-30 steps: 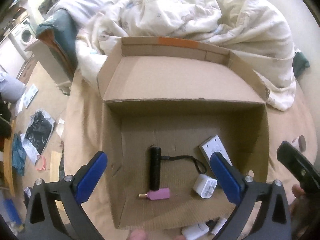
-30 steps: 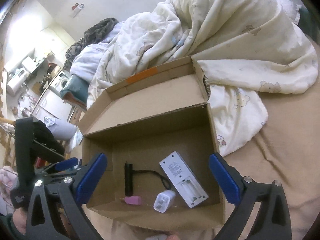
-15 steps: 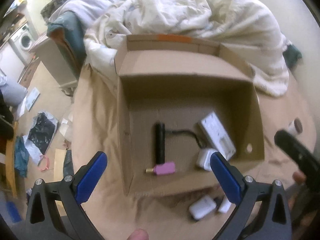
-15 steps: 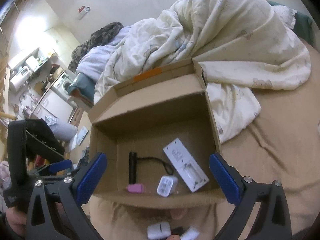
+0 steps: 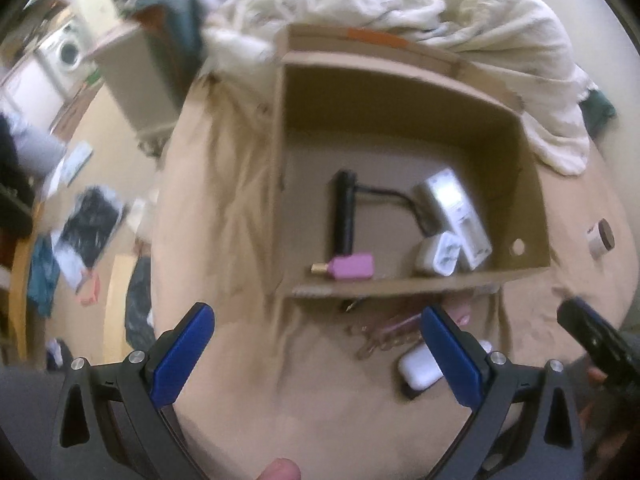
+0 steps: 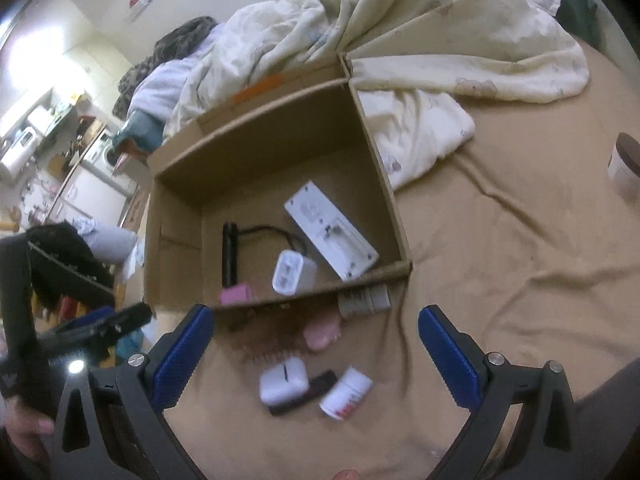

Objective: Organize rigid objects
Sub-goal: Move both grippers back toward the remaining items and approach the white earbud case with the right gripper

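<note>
An open cardboard box [image 5: 532, 184] [image 6: 380, 168] lies on the tan bed sheet. Inside are a black torch with cord [image 5: 344, 212] [image 6: 229, 252], a pink item [image 5: 354, 267] [image 6: 236, 294], a white charger cube [image 5: 436, 258] [image 6: 290, 272] and a white remote-like device [image 5: 456, 216] [image 6: 332, 232]. In front of the box lie a white earbud case [image 5: 418, 368] [image 6: 284, 380], a black stick [image 6: 304, 394], a white pill bottle [image 6: 346, 398], a pink clip [image 6: 322, 334] and a grey block [image 6: 364, 300]. My left gripper [image 5: 316, 348] and right gripper [image 6: 314, 352] are open and empty, above these loose items.
A rumpled cream duvet [image 6: 420, 32] lies behind the box. A small jar with a brown lid [image 5: 600, 238] [image 6: 624, 164] stands on the sheet to the right. The bed's left edge drops to a cluttered floor [image 5: 88, 220].
Both grippers have pulled back and risen away from the box. The loose items in front of the box have come into view.
</note>
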Action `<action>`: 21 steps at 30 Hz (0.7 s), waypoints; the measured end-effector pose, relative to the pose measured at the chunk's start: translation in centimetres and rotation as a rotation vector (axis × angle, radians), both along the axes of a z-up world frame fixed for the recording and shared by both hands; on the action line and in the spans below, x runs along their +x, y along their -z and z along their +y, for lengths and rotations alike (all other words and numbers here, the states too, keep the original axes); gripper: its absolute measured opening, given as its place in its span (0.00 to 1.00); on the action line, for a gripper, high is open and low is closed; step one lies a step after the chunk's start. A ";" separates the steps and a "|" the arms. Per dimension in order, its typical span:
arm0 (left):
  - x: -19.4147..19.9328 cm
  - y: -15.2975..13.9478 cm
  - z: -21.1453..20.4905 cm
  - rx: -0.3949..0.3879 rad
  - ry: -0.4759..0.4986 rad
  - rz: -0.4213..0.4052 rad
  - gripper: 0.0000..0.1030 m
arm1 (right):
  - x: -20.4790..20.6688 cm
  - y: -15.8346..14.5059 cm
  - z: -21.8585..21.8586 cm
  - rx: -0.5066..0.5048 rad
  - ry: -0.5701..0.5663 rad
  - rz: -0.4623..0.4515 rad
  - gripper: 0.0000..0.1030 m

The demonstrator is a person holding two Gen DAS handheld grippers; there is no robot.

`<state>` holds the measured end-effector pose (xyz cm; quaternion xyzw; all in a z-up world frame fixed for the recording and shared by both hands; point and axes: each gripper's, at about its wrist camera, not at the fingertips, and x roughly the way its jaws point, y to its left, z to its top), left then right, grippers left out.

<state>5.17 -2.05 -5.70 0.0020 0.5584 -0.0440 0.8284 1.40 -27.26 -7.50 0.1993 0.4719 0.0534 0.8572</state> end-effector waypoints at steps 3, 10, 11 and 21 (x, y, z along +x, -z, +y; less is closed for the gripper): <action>-0.8 1.0 0.9 -0.023 -0.023 0.025 1.00 | -0.7 0.8 -0.5 0.020 0.030 0.007 1.00; -2.4 3.1 1.2 0.019 -0.039 0.077 1.00 | -0.5 0.9 0.0 0.049 0.011 -0.014 1.00; -2.4 3.2 1.1 0.020 -0.039 0.082 1.00 | -0.5 1.0 -0.1 0.057 0.014 -0.008 1.00; -2.7 5.0 2.3 0.002 -0.095 0.110 1.00 | 1.0 4.3 4.2 -0.104 -0.154 0.174 1.00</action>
